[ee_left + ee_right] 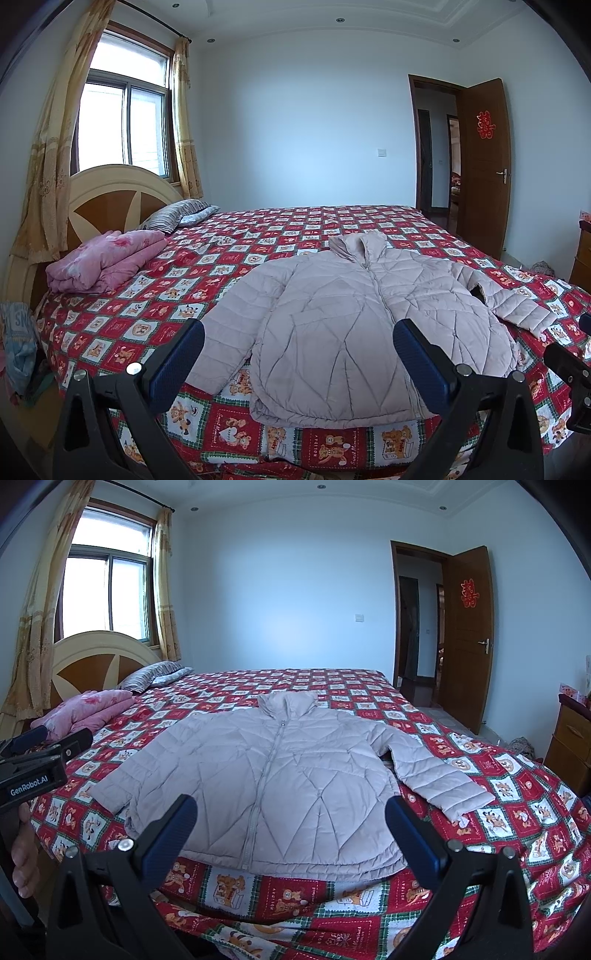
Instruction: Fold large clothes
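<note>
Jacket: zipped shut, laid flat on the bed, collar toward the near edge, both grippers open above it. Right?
One thing is off: the collar points toward the far side of the bed; the hem lies at the near edge. The right wrist view shows it. The jacket is zipped and flat, and the left gripper and right gripper are open.

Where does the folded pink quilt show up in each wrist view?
Left wrist: pink quilt at left, on the bed near the headboard.
Right wrist: pink quilt at far left, just beyond the left gripper.
Shared landmark: the striped pillow lies just behind it.
</note>
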Action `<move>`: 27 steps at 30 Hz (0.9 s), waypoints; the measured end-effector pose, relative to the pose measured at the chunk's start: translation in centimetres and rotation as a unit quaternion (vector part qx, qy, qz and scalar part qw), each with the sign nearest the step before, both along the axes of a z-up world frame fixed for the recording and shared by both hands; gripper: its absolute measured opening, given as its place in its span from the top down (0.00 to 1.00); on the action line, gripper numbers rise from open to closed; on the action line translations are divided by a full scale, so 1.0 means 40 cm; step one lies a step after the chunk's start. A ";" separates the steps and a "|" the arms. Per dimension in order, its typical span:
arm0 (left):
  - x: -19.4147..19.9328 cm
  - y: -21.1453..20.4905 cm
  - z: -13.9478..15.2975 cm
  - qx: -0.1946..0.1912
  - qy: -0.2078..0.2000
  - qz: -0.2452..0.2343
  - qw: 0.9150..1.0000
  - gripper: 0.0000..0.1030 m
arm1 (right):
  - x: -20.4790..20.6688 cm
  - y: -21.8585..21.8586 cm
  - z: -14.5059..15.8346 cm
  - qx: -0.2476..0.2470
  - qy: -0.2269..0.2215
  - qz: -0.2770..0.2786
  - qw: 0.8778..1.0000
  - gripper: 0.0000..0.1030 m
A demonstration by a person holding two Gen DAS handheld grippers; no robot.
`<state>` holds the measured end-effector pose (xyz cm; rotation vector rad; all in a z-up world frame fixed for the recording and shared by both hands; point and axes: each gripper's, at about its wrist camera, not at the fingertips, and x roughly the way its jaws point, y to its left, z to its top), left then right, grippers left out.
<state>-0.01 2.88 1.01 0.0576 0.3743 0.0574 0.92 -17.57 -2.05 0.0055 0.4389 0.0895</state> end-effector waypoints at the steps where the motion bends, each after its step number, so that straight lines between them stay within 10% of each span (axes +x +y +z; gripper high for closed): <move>1: 0.001 0.001 0.000 0.000 0.000 0.000 1.000 0.01 | 0.002 0.001 0.000 0.000 -0.001 0.000 1.000 0.00; 27: 0.012 0.014 -0.006 -0.002 0.004 -0.001 1.000 0.01 | 0.028 -0.008 -0.023 0.011 0.008 0.011 1.000 0.00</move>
